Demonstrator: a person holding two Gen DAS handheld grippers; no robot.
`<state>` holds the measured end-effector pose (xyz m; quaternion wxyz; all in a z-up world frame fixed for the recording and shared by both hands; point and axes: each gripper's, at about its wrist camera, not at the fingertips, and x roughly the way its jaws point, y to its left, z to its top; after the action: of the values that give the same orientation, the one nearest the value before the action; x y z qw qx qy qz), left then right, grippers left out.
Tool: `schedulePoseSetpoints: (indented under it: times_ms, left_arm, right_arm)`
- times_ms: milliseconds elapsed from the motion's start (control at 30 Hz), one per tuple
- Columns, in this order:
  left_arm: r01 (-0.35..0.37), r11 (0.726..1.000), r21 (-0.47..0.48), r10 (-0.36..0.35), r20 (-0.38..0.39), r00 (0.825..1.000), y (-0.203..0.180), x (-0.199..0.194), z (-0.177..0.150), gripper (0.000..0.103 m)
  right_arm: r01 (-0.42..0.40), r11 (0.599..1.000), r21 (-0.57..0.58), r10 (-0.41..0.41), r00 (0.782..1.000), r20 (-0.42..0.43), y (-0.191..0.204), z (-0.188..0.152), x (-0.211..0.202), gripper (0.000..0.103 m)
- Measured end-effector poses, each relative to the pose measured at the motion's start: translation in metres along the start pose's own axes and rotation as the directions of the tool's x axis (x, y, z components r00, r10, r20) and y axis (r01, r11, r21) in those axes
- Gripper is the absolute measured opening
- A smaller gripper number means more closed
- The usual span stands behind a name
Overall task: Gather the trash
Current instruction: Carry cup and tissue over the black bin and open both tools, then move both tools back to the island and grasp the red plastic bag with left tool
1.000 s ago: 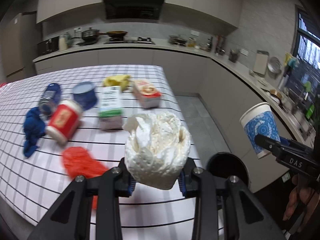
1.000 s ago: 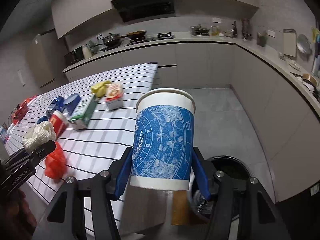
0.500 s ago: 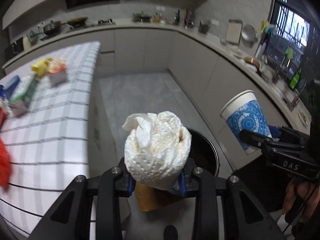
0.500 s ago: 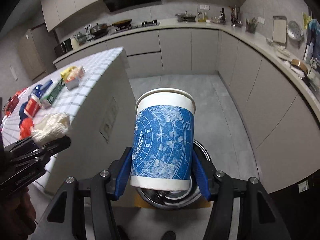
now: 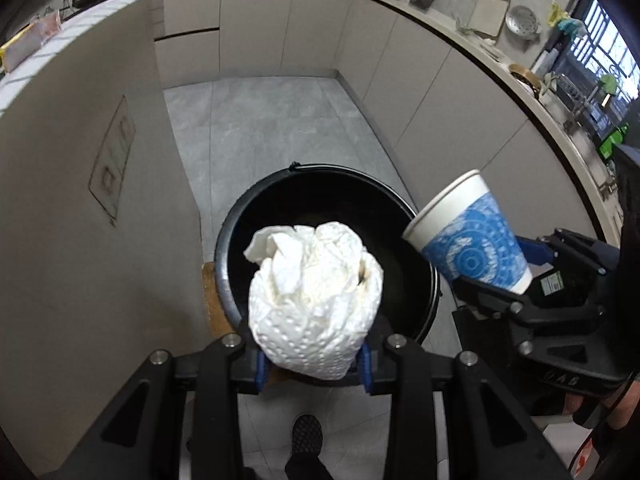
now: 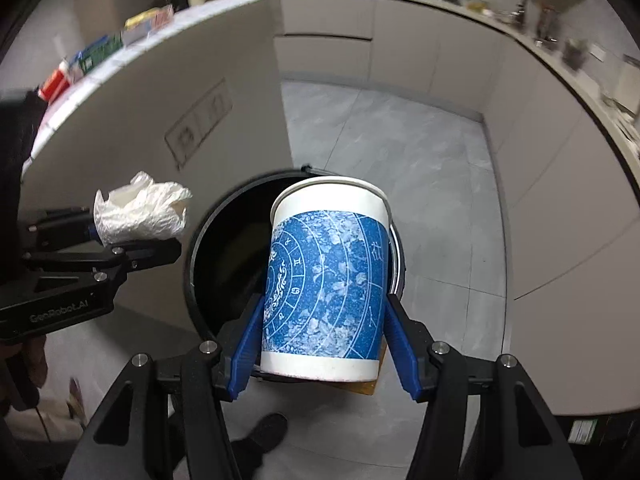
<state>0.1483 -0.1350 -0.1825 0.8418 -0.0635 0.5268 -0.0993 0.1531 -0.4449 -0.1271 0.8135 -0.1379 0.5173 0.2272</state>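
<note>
My left gripper (image 5: 312, 364) is shut on a crumpled white paper towel (image 5: 312, 300) and holds it above the near rim of a round black trash bin (image 5: 320, 200) on the floor. My right gripper (image 6: 324, 340) is shut on a white paper cup with a blue pattern (image 6: 326, 280), held over the same bin (image 6: 224, 248). The cup (image 5: 472, 248) shows at the bin's right edge in the left wrist view. The towel (image 6: 140, 212) and left gripper (image 6: 120, 240) show at the bin's left in the right wrist view.
The kitchen island's beige side wall (image 5: 80, 200) stands left of the bin, with trash items on its top (image 6: 100, 52). Beige cabinets (image 5: 440, 100) curve round the right. Grey tiled floor (image 5: 272, 120) lies beyond. My shoe (image 5: 306, 440) is below the gripper.
Both grippers have moved away from the island top and down toward the floor. They now hang over the black bin, which looks much larger and nearer. Both still hold their items.
</note>
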Motion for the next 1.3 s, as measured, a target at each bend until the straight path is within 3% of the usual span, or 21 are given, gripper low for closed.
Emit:
schedulePoseSetpoints:
  times_ms: [33,67,100,133,167,333,467,733,1000,1300]
  left_arm:
    - [0.010,1.000,-0.012,-0.010,0.000,1.000,-0.001,0.004,0.002,0.040]
    - [0.039,0.999,-0.030,-0.039,0.005,0.999,0.001,0.008,0.004,0.062]
    - [0.048,0.998,-0.051,-0.048,-0.003,0.999,0.003,0.013,0.006,0.093]
    - [0.006,0.997,-0.083,-0.007,-0.014,1.000,0.008,0.018,0.007,0.100]
    - [-0.012,0.994,-0.108,0.011,-0.011,1.000,0.014,0.018,0.008,0.102]
    - [-0.086,0.982,-0.170,0.090,0.014,0.996,0.033,0.008,0.012,0.102]
    - [-0.134,0.976,-0.172,0.135,-0.008,0.991,0.031,0.011,0.014,0.103]
    - [-0.152,0.980,-0.128,0.153,0.000,0.988,0.014,-0.003,0.016,0.103]
    - [-0.171,0.981,-0.090,0.179,0.094,0.979,0.004,-0.057,0.023,0.103]
    - [-0.191,0.974,-0.125,0.214,0.206,0.955,0.022,-0.105,0.030,0.103]
  right_arm:
    - [-0.005,1.000,-0.021,0.005,1.000,-0.007,-0.001,0.002,0.005,0.061]
    - [-0.016,0.998,-0.053,0.016,1.000,-0.013,0.000,0.005,0.011,0.062]
    - [-0.024,0.996,-0.082,0.023,1.000,-0.020,0.001,0.007,0.017,0.064]
    - [-0.014,0.991,-0.131,0.010,1.000,-0.027,0.004,0.008,0.025,0.077]
    - [0.035,0.981,-0.193,-0.041,0.999,-0.027,0.004,0.008,0.035,0.099]
    - [0.042,0.987,-0.158,-0.047,0.998,-0.032,-0.024,0.012,0.040,0.103]
    - [0.042,0.999,-0.027,-0.043,0.999,-0.020,-0.043,0.021,0.038,0.103]
    - [0.095,0.988,0.124,-0.095,0.995,-0.004,-0.056,0.028,0.022,0.103]
    - [0.092,0.966,0.242,-0.108,0.993,0.053,-0.068,0.031,-0.021,0.103]
    - [0.142,0.961,0.236,-0.171,0.979,0.107,-0.033,0.042,-0.060,0.103]
